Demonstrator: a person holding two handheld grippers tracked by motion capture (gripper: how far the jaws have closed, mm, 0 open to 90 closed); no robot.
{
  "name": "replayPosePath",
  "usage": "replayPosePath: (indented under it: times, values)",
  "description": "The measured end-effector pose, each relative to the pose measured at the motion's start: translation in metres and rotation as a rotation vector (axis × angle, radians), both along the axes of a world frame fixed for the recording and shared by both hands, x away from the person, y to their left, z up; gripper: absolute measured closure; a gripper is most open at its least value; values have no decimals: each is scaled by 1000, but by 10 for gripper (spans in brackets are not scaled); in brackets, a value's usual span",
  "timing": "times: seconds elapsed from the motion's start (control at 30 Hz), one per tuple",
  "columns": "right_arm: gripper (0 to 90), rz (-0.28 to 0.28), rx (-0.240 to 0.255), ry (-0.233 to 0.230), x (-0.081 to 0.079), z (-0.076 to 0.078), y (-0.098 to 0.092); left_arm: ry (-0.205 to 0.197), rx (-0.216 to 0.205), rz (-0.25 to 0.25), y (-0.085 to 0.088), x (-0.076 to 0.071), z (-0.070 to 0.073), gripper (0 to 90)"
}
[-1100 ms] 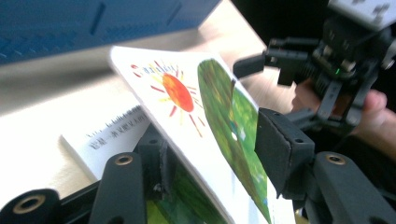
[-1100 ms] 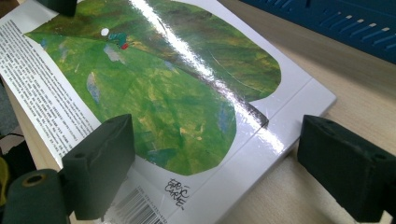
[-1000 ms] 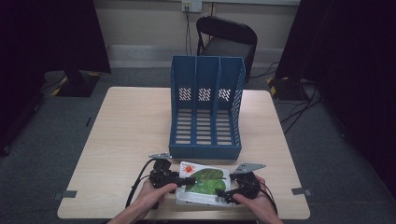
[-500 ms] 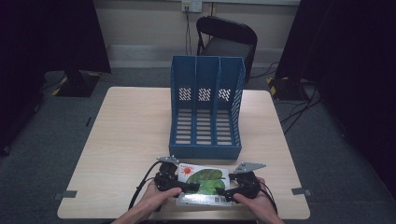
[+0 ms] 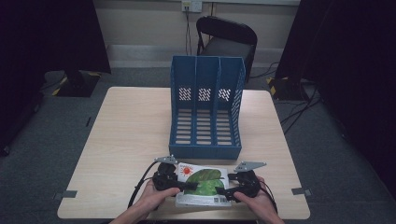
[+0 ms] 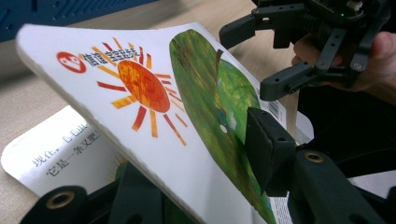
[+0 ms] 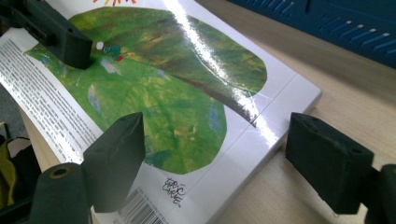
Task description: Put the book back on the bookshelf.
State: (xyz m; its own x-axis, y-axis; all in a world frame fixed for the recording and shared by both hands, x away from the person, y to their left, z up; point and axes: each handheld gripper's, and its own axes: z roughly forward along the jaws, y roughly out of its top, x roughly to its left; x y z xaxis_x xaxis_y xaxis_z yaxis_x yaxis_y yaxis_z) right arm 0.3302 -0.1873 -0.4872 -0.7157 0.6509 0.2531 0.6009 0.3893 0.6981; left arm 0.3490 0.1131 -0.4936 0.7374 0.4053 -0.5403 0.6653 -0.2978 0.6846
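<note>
From the high view, you can see the picture book [image 5: 203,184] at the near edge of the table [image 5: 130,140], just in front of the blue file rack [image 5: 208,109], with your two hands on both sides of it. This view does not show that the book is lifted.

Your left gripper view shows it: the left gripper [image 6: 205,186] pinches a thick part of the book [image 6: 154,116], one pad [image 6: 266,149] on the cover and the other jaw under it, and this part stands tilted above a white page [image 6: 60,154] that lies flat on the table. The left jaws have just been closing, with the book between them. The same view shows your right gripper [image 6: 275,60] farther off, its jaws apart.

In the right gripper view, the right gripper [image 7: 215,154] is spread wide around the corner of the book [image 7: 187,102]; I cannot tell if the pads touch it.

Compared with one second ago, the book looks turned a little and the left gripper sits further over the cover.

The cover has an orange sun, a green leaf and red Chinese characters near a red logo. The signature "Eric Carle" [image 7: 173,190] and a barcode [image 7: 140,207] are readable; the lower page carries black Chinese text.
</note>
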Motion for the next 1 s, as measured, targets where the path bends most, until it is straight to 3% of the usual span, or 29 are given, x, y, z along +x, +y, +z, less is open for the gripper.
replayPosePath:
  times: [0.13, 0.2, 0.23, 0.27, 0.57, 0.67, 0.7, 0.73, 0.77, 0.8, 1.0]
  values:
    - [187, -11, 8, 1, 1, 1, -2, -30, 3, -12, 0, -1, 3, 603]
    - [183, -15, 24, -2, 2, 2, -5, -76, 11, -24, -2, -4, 8, 602]
    - [183, -15, 24, -2, 2, 2, -5, -76, 11, -24, -2, -4, 8, 603]
    - [184, -15, 40, -4, 3, 3, -7, -111, 16, -32, -3, -6, 12, 603]
    - [211, -12, 71, 9, 6, 3, -12, -185, 34, -59, -5, -13, 19, 609]
    - [202, -30, 92, 28, 11, 1, -15, -243, 48, -85, -7, -20, 24, 623]
    - [202, -30, 92, 28, 11, 1, -15, -243, 48, -85, -7, -20, 24, 625]
    - [192, -35, 101, 32, 12, 1, -16, -279, 53, -106, -9, -23, 28, 630]
    - [192, -35, 101, 32, 12, 1, -16, -279, 53, -106, -9, -23, 28, 635]
    - [186, -30, 127, 38, 12, 2, -17, -315, 59, -122, -9, -27, 31, 636]
    - [189, -3, 165, 32, 10, 3, -17, -334, 67, -149, -9, -31, 31, 659]
